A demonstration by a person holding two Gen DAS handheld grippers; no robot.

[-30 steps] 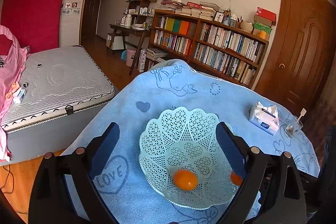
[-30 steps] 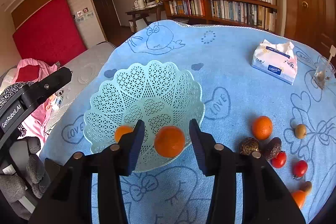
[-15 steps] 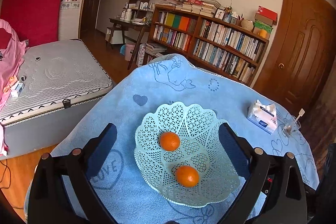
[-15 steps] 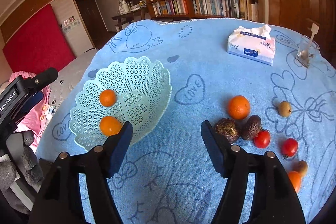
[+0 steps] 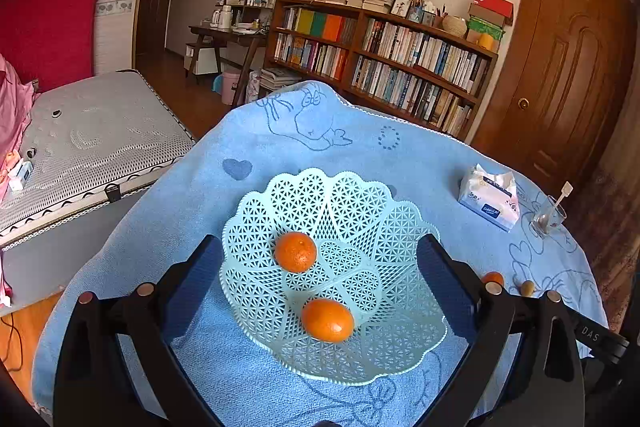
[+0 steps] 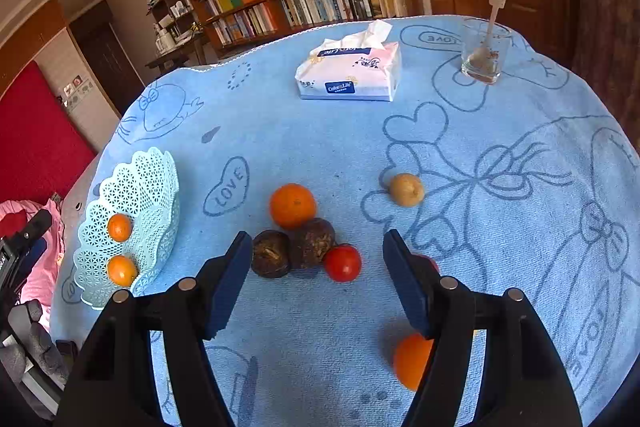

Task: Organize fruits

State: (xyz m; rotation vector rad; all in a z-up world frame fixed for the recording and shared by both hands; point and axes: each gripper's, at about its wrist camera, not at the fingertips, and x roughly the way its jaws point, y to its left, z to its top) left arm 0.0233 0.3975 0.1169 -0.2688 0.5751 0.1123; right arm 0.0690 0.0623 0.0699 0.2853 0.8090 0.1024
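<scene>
A pale green lattice basket point(image 5: 380, 211) point(image 6: 156, 179) on the blue cloth holds two oranges point(image 5: 295, 251) point(image 5: 328, 319). My left gripper point(image 5: 320, 263) is open above and astride the basket, holding nothing. My right gripper point(image 6: 318, 259) is open over loose fruit to the right of the basket: an orange point(image 6: 293, 206), two dark brown fruits point(image 6: 271, 253) point(image 6: 314, 242) and a red tomato point(image 6: 342, 263) lie between its fingers. A tan fruit point(image 6: 406, 190) lies farther off. Another orange point(image 6: 410, 361) and a red fruit point(image 6: 430, 261) sit partly hidden by the right finger.
A tissue pack point(image 6: 348, 75) and a glass with a stick in it point(image 6: 484, 57) stand at the back of the round table point(image 6: 540, 155). A bed point(image 5: 80, 143) lies to the left, a bookshelf point(image 5: 384, 55) and a door point(image 5: 560, 67) behind.
The right gripper let an orange go into the basket, then swung right to hover over the loose fruit. The left gripper drew back slightly and stays open.
</scene>
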